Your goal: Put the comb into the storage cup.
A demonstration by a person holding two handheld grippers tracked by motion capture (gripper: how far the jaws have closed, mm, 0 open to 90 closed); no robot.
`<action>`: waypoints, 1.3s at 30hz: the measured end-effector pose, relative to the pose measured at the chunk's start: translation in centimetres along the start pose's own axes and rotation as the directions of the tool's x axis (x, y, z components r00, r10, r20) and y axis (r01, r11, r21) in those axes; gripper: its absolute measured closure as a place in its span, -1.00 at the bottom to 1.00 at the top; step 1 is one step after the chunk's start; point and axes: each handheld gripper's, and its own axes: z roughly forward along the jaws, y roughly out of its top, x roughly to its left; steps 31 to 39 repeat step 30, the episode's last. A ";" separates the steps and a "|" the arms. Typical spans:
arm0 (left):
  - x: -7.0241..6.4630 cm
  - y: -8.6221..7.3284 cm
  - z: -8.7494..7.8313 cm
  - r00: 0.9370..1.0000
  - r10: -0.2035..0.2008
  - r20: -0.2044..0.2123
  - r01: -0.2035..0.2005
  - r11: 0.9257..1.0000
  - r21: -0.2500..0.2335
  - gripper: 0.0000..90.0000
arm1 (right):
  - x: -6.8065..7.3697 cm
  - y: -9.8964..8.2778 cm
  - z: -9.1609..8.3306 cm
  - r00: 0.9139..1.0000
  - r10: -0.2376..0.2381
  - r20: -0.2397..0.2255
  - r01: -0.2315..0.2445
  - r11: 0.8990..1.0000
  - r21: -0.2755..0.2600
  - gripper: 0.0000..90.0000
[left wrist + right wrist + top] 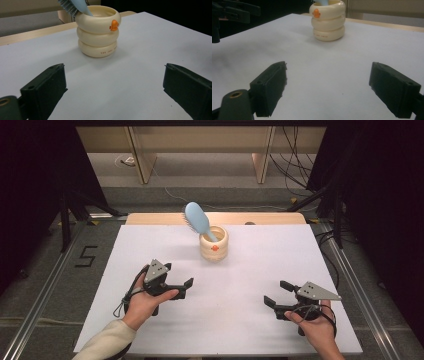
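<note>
The blue hairbrush (pixel 196 218) stands handle-down in the cream cup (pixel 214 244), and its bristly head leans out toward 11 o'clock. The cup looks like three fat rings stacked up, with a little orange duck (pixel 114 25) on the front. It sits upright on the white table (pixel 240 320), near the far edge at about 12 o'clock from the two hands.

Nothing is being held. The left gripper (pixel 184 286) hangs at about 8 o'clock from the cup with its jaws spread wide and empty. The right gripper (pixel 276 293) is at about 4 o'clock, also wide apart and empty. Both are well apart from the cup.

So the brush is probably in its place already, or else the work on it has not begun; I cannot tell which.
</note>
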 end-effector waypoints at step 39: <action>1.3 -2.6 -2.8 1.000 0.007 -0.029 -0.007 1.000 0.013 -0.90 | 0.1 -0.2 0.3 1.000 -0.016 0.000 0.016 1.000 0.013 -0.65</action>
